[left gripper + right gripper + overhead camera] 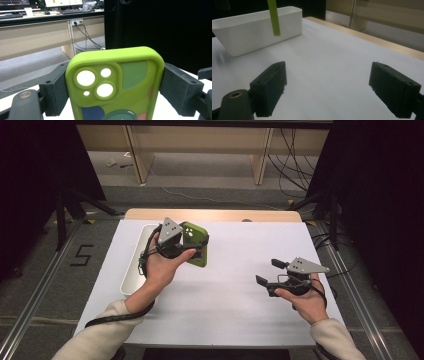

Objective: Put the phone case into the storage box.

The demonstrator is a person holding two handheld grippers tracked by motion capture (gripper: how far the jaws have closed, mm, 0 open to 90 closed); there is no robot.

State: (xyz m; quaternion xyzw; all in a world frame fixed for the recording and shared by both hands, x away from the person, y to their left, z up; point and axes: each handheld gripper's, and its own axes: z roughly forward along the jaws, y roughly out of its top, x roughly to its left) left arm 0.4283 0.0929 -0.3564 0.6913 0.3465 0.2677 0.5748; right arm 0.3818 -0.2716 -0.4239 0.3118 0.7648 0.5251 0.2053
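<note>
- White table (225, 310) stands in a dark-curtained room; desks and loose cables lie beyond it.
- Left gripper (192, 242) is clamped on a green phone case (196, 244), lifted clear of the table, just right of a white bin (134, 270).
- In the left gripper view, both black pads press the case's (115, 87) long sides near the camera end.
- Right gripper (272, 272) hangs over the table's right half, well apart from the case, jaws wide with nothing between them (327, 97).
- Risk: the case looks soft and hollow. A tighter squeeze could buckle it; a looser one could let it slide from the pads.
- Risk: its lower end hangs free, so a quick wrist turn could swing it against the bin rim.
- Case appearance: lime green, matte, rounded corners, raised camera block with round cut-outs. Darker green, blue and salmon patches and a round ring mark its back.
- From the right gripper view the case shows edge-on as a thin green strip (273, 17) before the bin (257, 35).
</note>
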